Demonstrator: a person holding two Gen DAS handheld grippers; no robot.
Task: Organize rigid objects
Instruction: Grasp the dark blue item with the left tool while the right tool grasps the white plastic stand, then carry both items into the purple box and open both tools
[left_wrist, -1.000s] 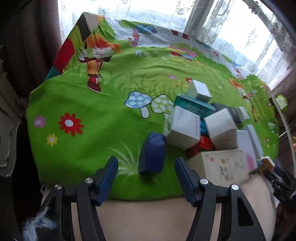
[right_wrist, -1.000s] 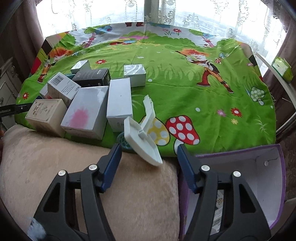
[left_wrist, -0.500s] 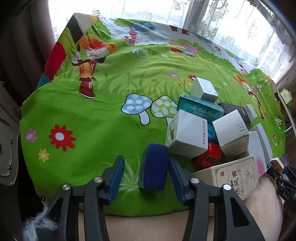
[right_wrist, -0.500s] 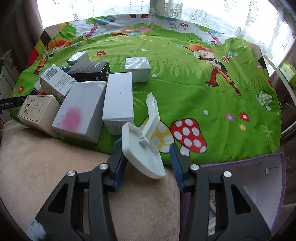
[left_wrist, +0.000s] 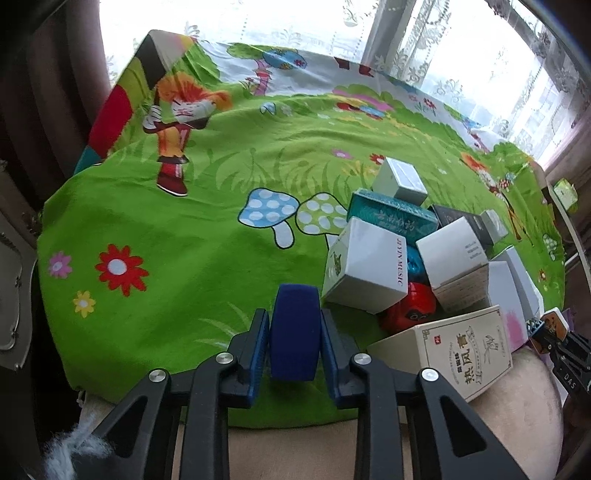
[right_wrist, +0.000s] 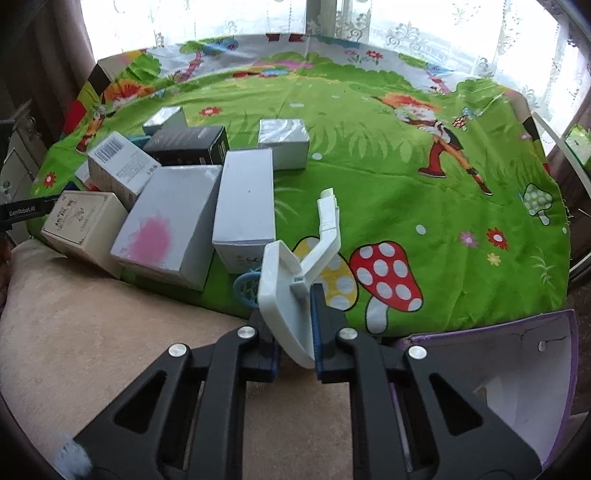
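**Two grippers, each clamped on one item, at the near edge of a green cloth**

Nearest, left wrist view: one left gripper (left_wrist: 294, 345), both pads pressed against one dark blue block (left_wrist: 294, 334), which stands on edge on the near part of the green cartoon cloth (left_wrist: 184, 229).

Right wrist view: one right gripper (right_wrist: 293, 328), pads clamped on one white plastic hinged piece (right_wrist: 291, 295), its arm angled up over a yellow printed mushroom. One small blue mesh item (right_wrist: 246, 287) lies just left of it. One open purple-edged box (right_wrist: 517, 373) sits at lower right, off the cloth.

Beyond: a cluster of boxes (right_wrist: 243, 199), about nine counted across both views, touching or leaning on one another. One beige box with Chinese lettering (left_wrist: 461, 350) lies nearest; one red toy (left_wrist: 410, 310) is wedged beneath them.

Farthest: lace curtains (right_wrist: 406, 26).
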